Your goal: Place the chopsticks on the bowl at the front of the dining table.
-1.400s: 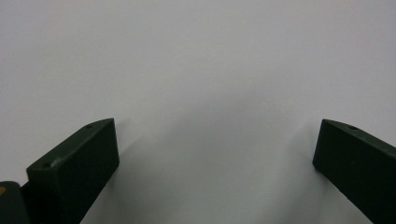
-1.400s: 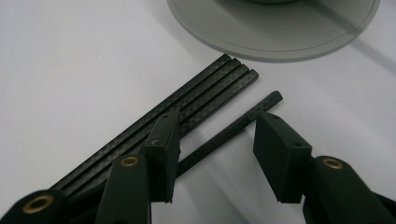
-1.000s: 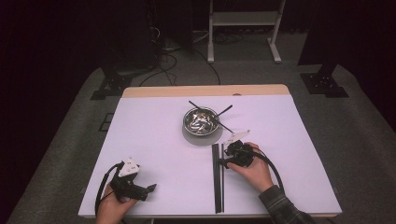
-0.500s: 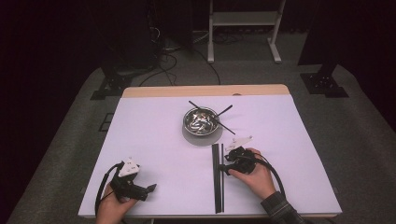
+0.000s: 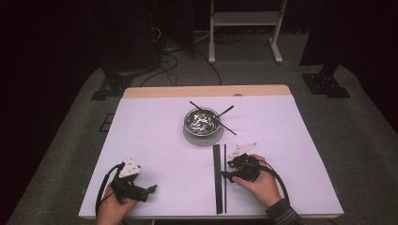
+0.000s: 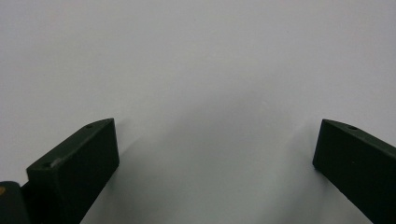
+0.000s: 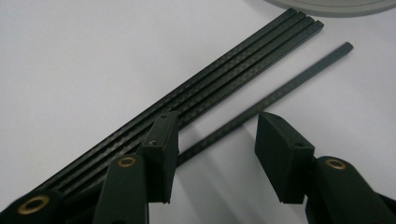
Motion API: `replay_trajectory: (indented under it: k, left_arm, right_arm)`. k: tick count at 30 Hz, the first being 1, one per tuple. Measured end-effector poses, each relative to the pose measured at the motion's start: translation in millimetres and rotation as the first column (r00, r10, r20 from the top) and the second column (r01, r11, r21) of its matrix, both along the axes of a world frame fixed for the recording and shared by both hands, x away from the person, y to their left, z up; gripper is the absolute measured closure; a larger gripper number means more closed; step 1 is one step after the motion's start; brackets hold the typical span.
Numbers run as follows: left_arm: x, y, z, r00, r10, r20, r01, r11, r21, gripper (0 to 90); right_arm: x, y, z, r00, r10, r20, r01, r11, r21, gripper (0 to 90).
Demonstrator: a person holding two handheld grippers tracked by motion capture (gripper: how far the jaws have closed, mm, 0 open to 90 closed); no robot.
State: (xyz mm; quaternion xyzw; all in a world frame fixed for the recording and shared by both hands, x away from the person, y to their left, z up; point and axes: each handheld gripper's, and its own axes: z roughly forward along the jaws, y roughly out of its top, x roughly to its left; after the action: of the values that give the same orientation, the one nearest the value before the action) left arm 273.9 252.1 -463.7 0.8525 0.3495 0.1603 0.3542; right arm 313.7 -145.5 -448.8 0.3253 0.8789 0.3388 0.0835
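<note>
Over on the left, the left gripper (image 5: 143,191) rests low on the white table (image 5: 155,140) near its front edge, jaws spread wide with nothing but bare tabletop between them. Moving toward the middle, a metal bowl (image 5: 202,123) stands on a grey round mat (image 5: 203,138), with a few black chopsticks (image 5: 224,112) leaning across its rim, so some are left to take out. Just in front of the bowl, a bundle of chopsticks (image 7: 196,88) lies flat and neatly side by side, running toward the person; I'd judge that part of the sorting done. A single chopstick (image 7: 280,91) lies just beside the bundle, a little apart from it. The right gripper (image 7: 212,149) sits over that single stick, jaws about half open and straddling it, the pads not pressing on it, so it looks released, or about to be nudged into line with the others. My guess is the work is partway along: several sticks laid out, one being squared up, a few waiting in the bowl. The tabletop is plain and uncluttered, with a wooden strip (image 5: 206,91) along its far edge. Beyond it the room is dark, with grey carpet, cables on the floor and the legs of a white stand (image 5: 244,28).
</note>
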Motion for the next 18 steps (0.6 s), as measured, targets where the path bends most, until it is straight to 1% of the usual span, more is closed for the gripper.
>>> replay_trajectory:
  k: [18]
  left_arm:
    - [0.0,0.0,0.0,1.0000,0.000,0.000,0.000,1.0000,0.000,0.0]
  right_arm:
    - [-23.9,-7.0,-0.1,0.9999,0.011,-0.007,-0.011,1.000,0.004,48.4]
